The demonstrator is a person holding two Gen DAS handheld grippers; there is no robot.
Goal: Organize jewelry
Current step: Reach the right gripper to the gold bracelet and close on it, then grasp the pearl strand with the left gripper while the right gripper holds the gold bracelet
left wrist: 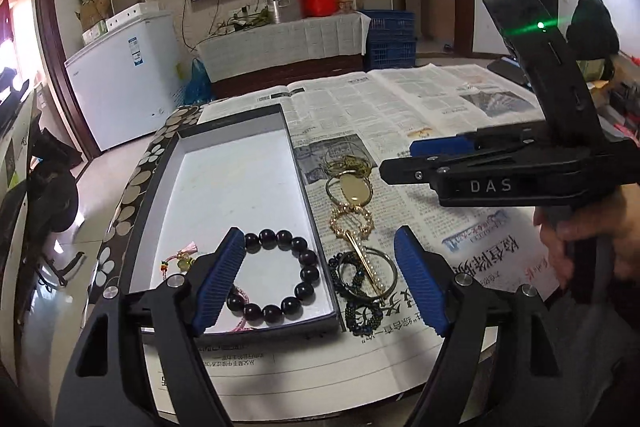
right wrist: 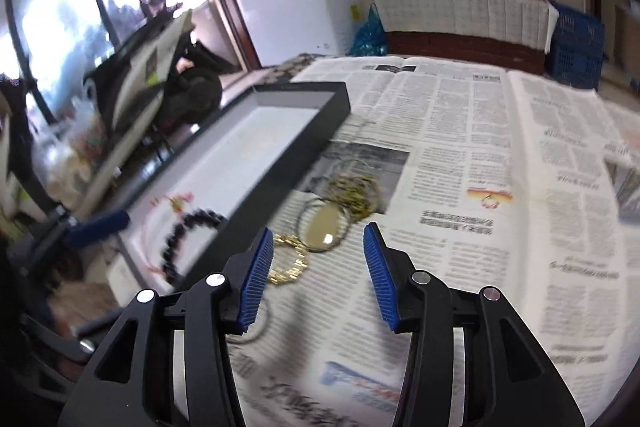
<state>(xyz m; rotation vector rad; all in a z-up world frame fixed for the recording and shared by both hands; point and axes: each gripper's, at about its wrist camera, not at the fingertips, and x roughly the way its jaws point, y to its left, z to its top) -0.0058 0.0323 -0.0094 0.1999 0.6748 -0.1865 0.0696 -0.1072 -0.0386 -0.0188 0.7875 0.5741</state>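
- The left gripper (left wrist: 320,279) has its blue ribbed pads spread wide, holding nothing.
- Beyond its left pad lies the dark round-bead bracelet (left wrist: 280,273), inside the shallow black box with a white floor (left wrist: 236,183), by the near wall.
- Between its pads, on the spread newspaper (left wrist: 420,107), lie a gold hairpin across a thin bangle (left wrist: 366,263) and dark beaded strands (left wrist: 362,315).
- Farther ahead lie a gold rhinestone ring-shaped piece (left wrist: 352,221) and a gold oval pendant (left wrist: 354,189).
- The right gripper (right wrist: 318,277) is also spread and empty; the oval pendant (right wrist: 322,229) lies just ahead between its pads, and the gold piece (right wrist: 290,259) is beside its left pad.
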